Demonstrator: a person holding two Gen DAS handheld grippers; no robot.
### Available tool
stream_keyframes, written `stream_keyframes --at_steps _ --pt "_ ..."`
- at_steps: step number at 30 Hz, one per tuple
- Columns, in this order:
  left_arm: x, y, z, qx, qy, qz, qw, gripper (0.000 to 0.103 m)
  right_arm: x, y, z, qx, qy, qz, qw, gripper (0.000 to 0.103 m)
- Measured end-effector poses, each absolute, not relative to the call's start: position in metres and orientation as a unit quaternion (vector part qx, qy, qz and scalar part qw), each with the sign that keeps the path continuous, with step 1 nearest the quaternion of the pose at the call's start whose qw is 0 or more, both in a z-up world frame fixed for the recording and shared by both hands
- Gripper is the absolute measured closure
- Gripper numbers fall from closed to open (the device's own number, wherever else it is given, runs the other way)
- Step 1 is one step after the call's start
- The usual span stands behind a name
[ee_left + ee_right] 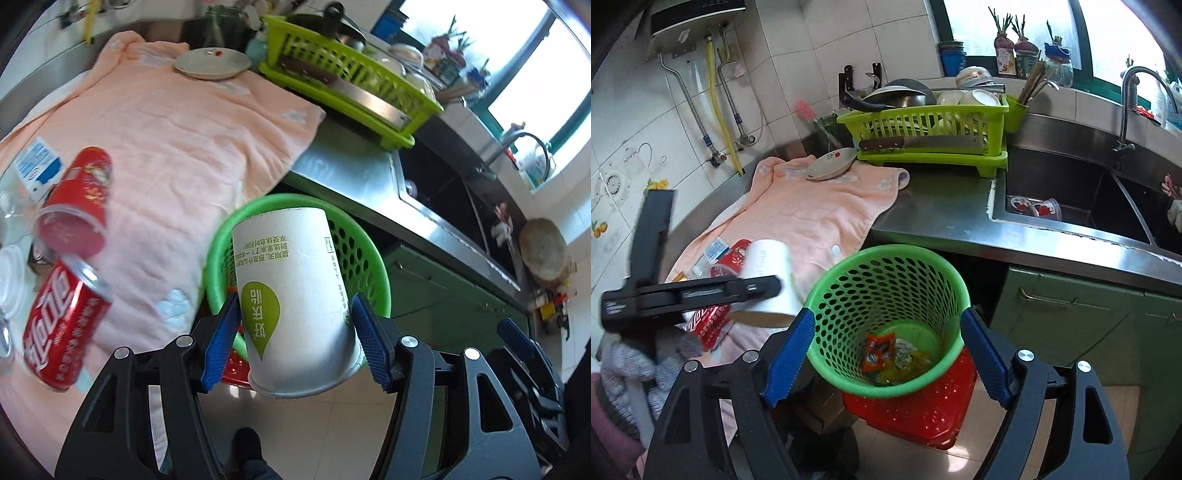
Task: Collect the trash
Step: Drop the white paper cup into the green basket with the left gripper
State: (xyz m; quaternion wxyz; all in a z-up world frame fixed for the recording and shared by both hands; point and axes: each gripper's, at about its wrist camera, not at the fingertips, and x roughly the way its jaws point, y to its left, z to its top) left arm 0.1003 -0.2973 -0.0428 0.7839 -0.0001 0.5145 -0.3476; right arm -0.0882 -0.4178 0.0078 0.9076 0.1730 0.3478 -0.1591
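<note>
We grip the white paper cup (pixel 295 295) in our left gripper (pixel 295 328) above the green basket (pixel 849 354); our right gripper (pixel 886 354) hangs open. A peach towel (pixel 812 218) covers the steel counter (pixel 942 218) beside the sink (pixel 1071 192).

The round green perforated plastic basket (pixel 886 317) stands open-topped on a red plastic stool (pixel 916 413) just off the table edge, with only flat wrappers (pixel 886 354) at its bottom — the mouth is free from above. The left gripper (pixel 295 332), clamped on a white paper cup (pixel 291 295), sits in front of that mouth in its own view. On the pink towel (pixel 177 147), a red can (pixel 62 328) and a red cup (pixel 81 199) crowd the left end — the middle lies bare. The lime dish rack (pixel 923 129) blocks the back; the steel sink (pixel 1071 199) opens to the right.
</note>
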Motion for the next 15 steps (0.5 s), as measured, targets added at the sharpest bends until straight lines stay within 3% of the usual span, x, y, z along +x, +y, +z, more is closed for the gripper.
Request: stream_keyframes --at_steps 15 --pt "0.102 -0.321 -0.071 0.009 0.532 -0.352 0.770 0.033 -0.108 -0.433 -0.004 0.198 0.350 -0.165 0.900 0.023"
